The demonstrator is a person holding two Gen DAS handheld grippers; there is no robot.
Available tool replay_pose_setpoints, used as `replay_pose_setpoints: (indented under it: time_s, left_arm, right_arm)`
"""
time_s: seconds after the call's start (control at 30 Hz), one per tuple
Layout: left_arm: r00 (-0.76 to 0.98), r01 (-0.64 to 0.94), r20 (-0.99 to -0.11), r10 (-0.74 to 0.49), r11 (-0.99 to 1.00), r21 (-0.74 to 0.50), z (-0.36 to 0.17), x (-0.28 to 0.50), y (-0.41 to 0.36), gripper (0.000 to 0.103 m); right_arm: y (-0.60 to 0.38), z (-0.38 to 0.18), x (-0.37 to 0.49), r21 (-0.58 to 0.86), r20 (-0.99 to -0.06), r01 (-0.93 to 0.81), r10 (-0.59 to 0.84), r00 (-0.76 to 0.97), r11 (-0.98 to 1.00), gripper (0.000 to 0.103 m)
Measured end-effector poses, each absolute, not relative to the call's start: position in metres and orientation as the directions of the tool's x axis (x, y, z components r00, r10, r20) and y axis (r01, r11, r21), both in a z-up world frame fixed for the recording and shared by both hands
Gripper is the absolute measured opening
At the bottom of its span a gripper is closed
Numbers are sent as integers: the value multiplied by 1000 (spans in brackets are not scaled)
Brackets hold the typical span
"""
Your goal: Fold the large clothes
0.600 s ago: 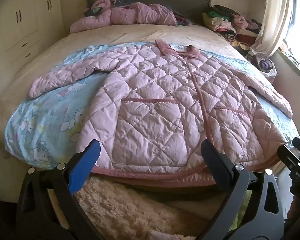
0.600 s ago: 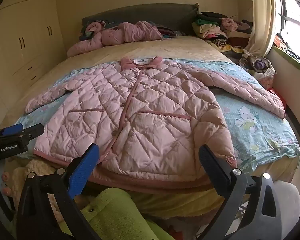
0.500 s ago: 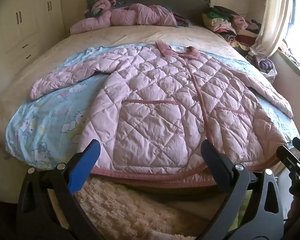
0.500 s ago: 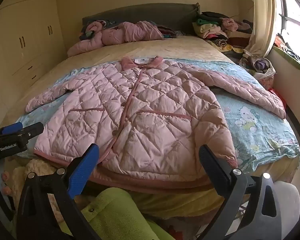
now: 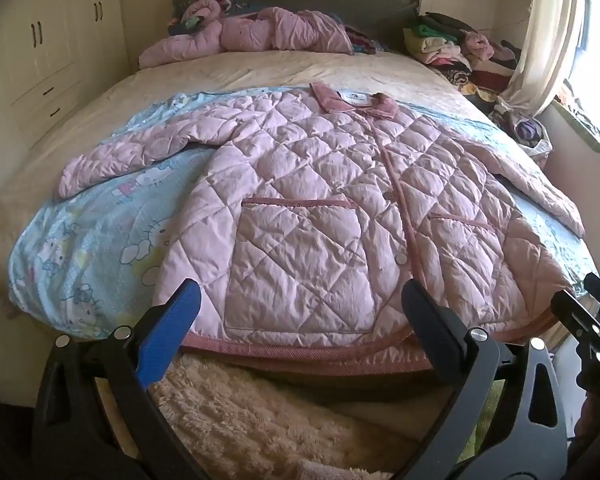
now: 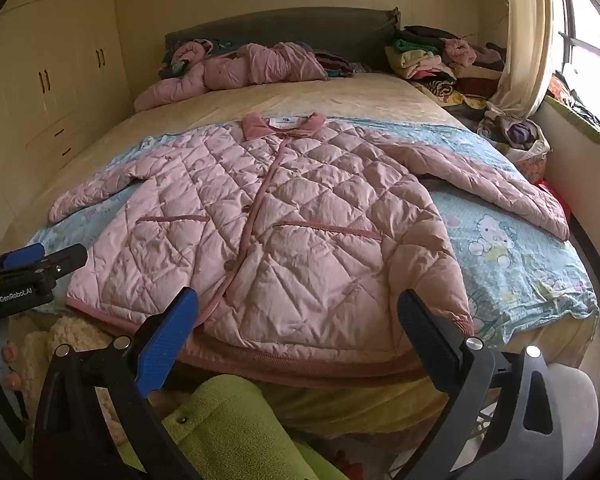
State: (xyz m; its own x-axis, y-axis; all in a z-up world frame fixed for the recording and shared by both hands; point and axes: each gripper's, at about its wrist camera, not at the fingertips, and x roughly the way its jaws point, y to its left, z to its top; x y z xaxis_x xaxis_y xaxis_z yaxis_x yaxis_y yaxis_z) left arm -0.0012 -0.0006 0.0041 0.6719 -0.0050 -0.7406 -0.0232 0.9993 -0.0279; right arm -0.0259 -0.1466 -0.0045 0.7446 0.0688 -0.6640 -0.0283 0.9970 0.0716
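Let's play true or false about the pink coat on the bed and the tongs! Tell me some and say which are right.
1. The pink coat lies spread flat with its front up. True.
2. The left tongs are squeezing the coat's hem. False: they are open and hold nothing.
3. The coat lies on a cartoon cat blanket. True.
4. The right tongs are shut. False: they are open.
5. Both sleeves are folded over the chest. False: they stretch out sideways.
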Motion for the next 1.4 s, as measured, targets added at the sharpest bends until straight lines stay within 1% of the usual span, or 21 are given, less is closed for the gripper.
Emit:
replay_pose_setpoints:
  time_s: [1.4]
  left_arm:
    - [675,-21,-738,-7,999,-29,2,-2,-3,94]
  right_arm:
    - [-139,-2,-27,66,-662,-33,69,747,997,99]
